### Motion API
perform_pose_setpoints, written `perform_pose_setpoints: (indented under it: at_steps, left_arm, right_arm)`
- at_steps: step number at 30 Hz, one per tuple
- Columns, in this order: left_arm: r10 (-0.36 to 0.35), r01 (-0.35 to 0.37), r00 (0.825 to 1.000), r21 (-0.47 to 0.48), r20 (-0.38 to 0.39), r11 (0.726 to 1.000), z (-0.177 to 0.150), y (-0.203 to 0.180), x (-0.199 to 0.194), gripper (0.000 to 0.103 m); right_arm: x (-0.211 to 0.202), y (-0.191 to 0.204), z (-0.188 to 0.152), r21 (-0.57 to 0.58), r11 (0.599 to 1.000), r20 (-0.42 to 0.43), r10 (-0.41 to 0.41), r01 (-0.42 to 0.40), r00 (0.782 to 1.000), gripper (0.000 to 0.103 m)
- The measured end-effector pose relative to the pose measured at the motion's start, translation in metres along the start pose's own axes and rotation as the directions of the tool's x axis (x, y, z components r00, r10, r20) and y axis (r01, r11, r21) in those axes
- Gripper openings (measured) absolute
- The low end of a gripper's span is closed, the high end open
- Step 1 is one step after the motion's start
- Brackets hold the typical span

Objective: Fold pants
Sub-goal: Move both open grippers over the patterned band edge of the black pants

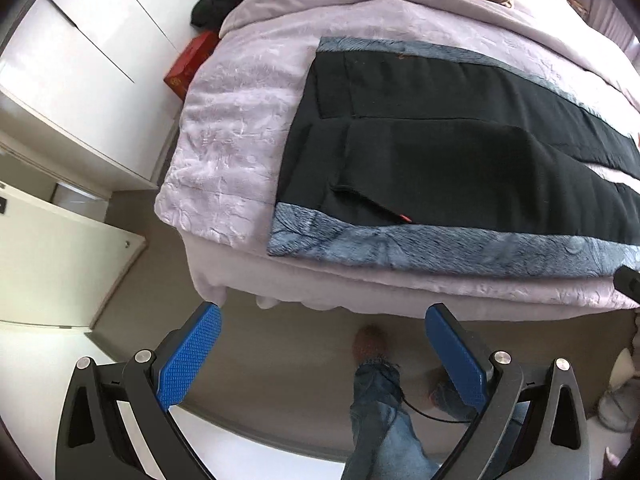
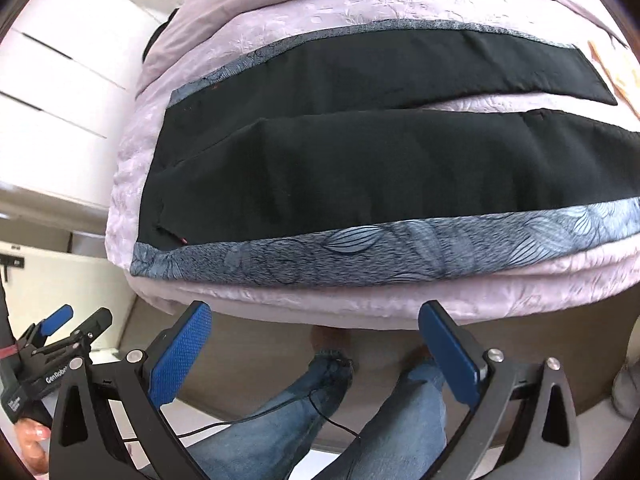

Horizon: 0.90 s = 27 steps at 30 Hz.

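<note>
Pants point(image 2: 360, 168) spread flat on the mat point(image 2: 360, 256) at 12 o'clock for folding, while left gripper point(image 1: 320, 344) and right gripper point(image 2: 316, 340) hover off the bed point(image 2: 360, 304), both jaws wide, gripping nothing.

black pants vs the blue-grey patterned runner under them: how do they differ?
The black pants are plain and matte; the blue-grey runner carries a leaf-like line pattern. The pants lie on top, legs split apart toward the right; the runner lies beneath, showing only as bands along the near and far edges. Both lie flat on the lilac bedspread.

White "GenRobot" lettering (end partly hidden) on the left gripper point(image 2: 60, 326)
</note>
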<state>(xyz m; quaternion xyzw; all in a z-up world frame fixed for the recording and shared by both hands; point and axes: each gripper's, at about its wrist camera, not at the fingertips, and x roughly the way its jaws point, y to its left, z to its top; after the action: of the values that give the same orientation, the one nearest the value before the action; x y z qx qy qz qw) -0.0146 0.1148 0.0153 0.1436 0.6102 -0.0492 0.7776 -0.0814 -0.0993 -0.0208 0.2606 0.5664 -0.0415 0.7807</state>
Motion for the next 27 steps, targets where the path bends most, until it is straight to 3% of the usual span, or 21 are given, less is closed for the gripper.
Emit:
perform_pose_setpoints:
  at_steps: [6, 21, 27]
  left_arm:
    - [-0.005, 0.005, 1.000, 0.057, -0.010, 0.998, 0.017, 0.010, 0.016, 0.102]
    - [-0.070, 0.083, 0.992, 0.129, -0.108, 0.988, 0.031, -0.011, 0.049, 0.103]
    - [-0.141, 0.165, 0.976, 0.143, -0.166, 0.976, 0.032, -0.027, 0.061, 0.102]
  right_arm:
    - [0.002, 0.022, 0.001, 0.025, 0.999, 0.015, -0.044, 0.043, 0.999, 0.103]
    - [0.017, 0.023, 0.014, 0.085, 0.990, -0.045, -0.105, 0.108, 0.993, 0.103]
    - [0.026, 0.020, 0.017, 0.100, 0.989, -0.069, -0.106, 0.112, 0.992, 0.103]
